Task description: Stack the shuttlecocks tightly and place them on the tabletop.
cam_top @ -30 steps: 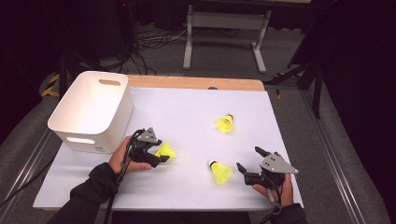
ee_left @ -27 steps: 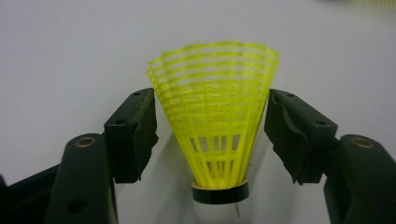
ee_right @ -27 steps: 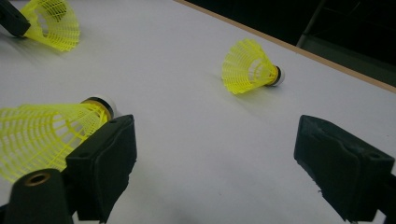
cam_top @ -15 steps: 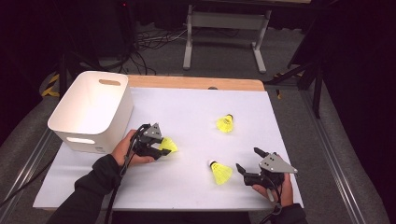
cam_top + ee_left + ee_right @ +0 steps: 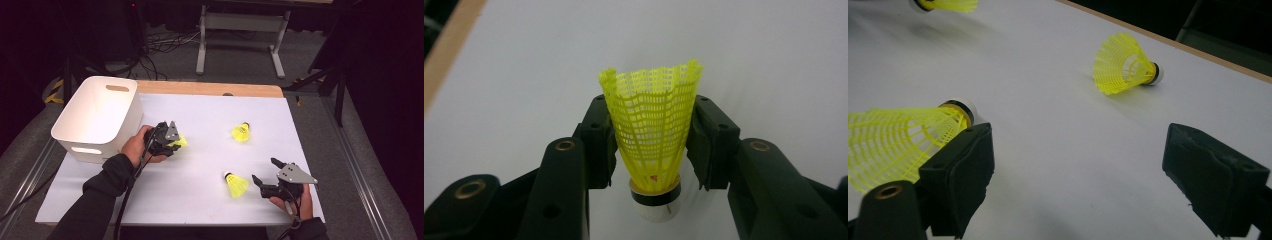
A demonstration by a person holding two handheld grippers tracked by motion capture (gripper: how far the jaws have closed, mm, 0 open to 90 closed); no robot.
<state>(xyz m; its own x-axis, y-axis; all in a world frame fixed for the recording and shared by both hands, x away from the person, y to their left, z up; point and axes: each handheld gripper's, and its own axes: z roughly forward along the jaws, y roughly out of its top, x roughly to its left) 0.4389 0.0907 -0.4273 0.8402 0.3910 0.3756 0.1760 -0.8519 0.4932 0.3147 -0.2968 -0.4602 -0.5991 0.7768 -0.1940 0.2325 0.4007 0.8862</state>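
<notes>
My left gripper [image 5: 171, 141] is shut on a yellow shuttlecock [image 5: 179, 142] and holds it just above the white sheet, beside the basket. In the left gripper view the pads press on both sides of the mesh skirt [image 5: 651, 130], cork end toward the camera; the jaws have just been closing on it. My right gripper [image 5: 263, 170] stands open at the front right, with nothing between its jaws. A second shuttlecock [image 5: 236, 185] lies just left of it, against the left jaw [image 5: 893, 142]. A third shuttlecock [image 5: 241, 132] lies farther back [image 5: 1124, 65].
A white basket [image 5: 82, 136] with handle slots stands at the table's left, close to my left hand. The white sheet [image 5: 200, 210] covers the wooden table [image 5: 210, 90]. Cables and a metal stand sit on the floor behind.
The left gripper has closed on the shuttlecock, lifted it off the sheet and moved it back, a little nearer the basket. The right gripper has stayed put.
</notes>
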